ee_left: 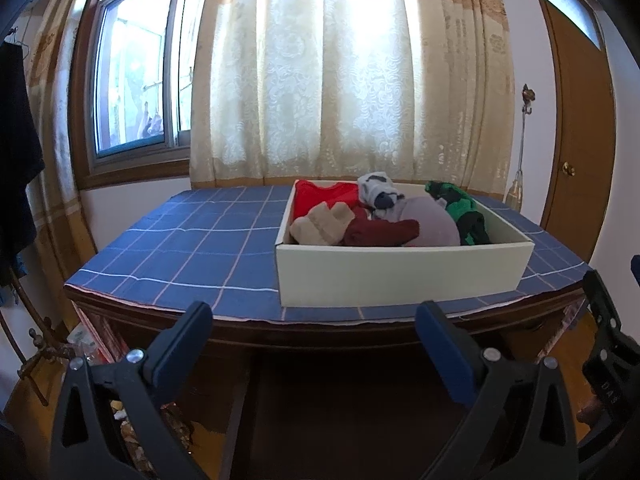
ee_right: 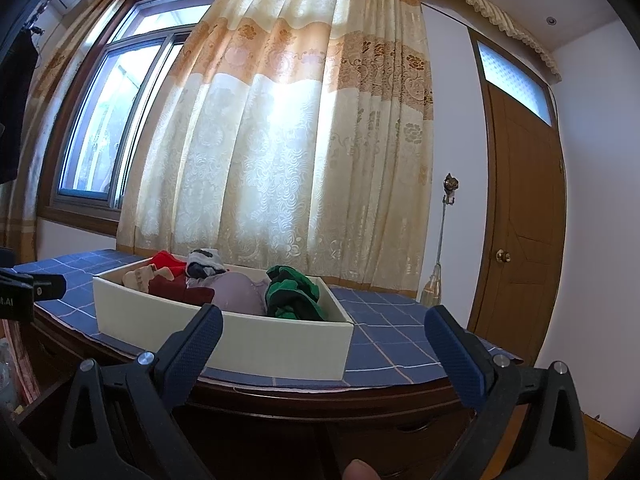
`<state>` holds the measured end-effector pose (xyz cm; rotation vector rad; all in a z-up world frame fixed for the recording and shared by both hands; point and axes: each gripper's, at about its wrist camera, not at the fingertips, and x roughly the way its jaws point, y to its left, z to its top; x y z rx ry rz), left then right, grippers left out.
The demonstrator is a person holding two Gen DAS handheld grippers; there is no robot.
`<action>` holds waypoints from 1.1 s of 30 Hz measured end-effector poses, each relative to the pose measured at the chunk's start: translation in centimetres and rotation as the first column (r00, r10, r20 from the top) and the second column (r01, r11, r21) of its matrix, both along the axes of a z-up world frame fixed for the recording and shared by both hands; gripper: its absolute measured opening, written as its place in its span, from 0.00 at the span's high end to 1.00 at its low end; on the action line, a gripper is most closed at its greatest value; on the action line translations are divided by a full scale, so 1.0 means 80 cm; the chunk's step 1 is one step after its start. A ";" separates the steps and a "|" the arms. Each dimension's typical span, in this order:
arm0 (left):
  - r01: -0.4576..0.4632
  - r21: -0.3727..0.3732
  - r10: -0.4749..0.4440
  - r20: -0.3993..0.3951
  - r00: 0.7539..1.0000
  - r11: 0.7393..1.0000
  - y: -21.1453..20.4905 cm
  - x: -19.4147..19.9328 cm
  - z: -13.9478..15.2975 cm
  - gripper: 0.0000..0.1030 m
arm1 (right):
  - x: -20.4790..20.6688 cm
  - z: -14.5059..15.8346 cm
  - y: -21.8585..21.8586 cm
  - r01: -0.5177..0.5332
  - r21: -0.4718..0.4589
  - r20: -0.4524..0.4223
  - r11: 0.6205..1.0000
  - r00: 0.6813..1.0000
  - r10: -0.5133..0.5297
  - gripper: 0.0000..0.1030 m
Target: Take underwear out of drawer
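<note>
the left gripper (ee_left: 314, 326) has its two blue fingers spread wide apart, with nothing between them. it hangs in front of the table's near edge, not touching anything. the right gripper (ee_right: 324, 332) is spread wide too, and it holds nothing. it also hangs in front of the table, apart from everything.

past the fingers is a wooden table (ee_left: 328, 334) with a blue checked cloth (ee_left: 192, 236) on top. on the cloth sits a cream drawer (ee_left: 400, 276), like an open box. in the left wrist view it is on the right part of the table, near the front edge.

the drawer is full of clothes, and that is where the underwear is. all of it is inside the drawer. there is a bright red piece (ee_left: 328, 196) at the back left, a tan piece (ee_left: 320, 226) in front of it, a dark red piece (ee_left: 380, 232) in the middle, a soft purple piece (ee_left: 430, 224) beside that, and a green and black piece (ee_left: 464, 210) on the right. a white and black piece (ee_left: 378, 192) sits on top of the pile at the back.

behind the table hangs a big cream and gold curtain (ee_left: 344, 80). a window (ee_left: 132, 80) is on the left and a brown door (ee_left: 576, 152) is on the right. a fingertip (ee_right: 360, 470) shows at the bottom of the right wrist view.
</note>
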<state>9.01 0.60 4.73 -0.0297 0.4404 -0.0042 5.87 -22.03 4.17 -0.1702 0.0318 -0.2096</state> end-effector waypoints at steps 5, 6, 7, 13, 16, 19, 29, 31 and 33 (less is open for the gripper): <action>0.005 -0.005 -0.005 -0.006 1.000 1.000 0.002 0.002 -0.001 0.00 | 0.001 0.002 0.001 -0.003 -0.003 0.003 1.000 1.000 0.003 0.01; 0.006 -0.003 -0.006 -0.007 1.000 1.000 0.002 0.002 -0.001 0.00 | 0.001 0.003 0.001 -0.002 -0.004 0.006 1.000 1.000 0.002 0.01; 0.008 -0.003 -0.008 -0.006 1.000 1.000 0.002 0.001 -0.001 0.00 | 0.001 0.004 0.002 -0.001 -0.004 0.010 1.000 1.000 0.001 0.01; 0.012 0.003 -0.012 -0.005 1.000 1.000 0.001 0.003 -0.001 0.00 | 0.002 0.005 0.005 -0.009 -0.009 0.013 1.000 1.000 0.010 0.01; 0.015 0.008 -0.015 -0.008 1.000 1.000 -0.003 0.004 -0.001 0.00 | 0.005 0.005 0.005 -0.006 -0.011 0.011 1.000 1.000 0.007 0.01; 0.019 0.009 -0.019 -0.010 1.000 1.000 -0.005 0.003 -0.002 0.00 | 0.007 0.008 0.002 0.001 -0.004 0.012 1.000 1.000 -0.001 0.01; 0.017 0.020 -0.016 -0.003 1.000 1.000 -0.007 0.001 -0.003 0.00 | 0.004 0.010 0.001 0.004 -0.001 0.022 1.000 1.000 -0.004 0.01; 0.020 0.023 -0.020 0.000 1.000 1.000 -0.007 0.001 -0.004 0.00 | 0.005 0.009 0.001 0.003 -0.003 0.020 1.000 1.000 -0.003 0.01; 0.015 0.030 -0.015 0.004 1.000 0.999 -0.008 0.000 -0.005 0.00 | 0.005 0.009 0.001 0.003 0.000 0.020 1.000 1.000 -0.003 0.01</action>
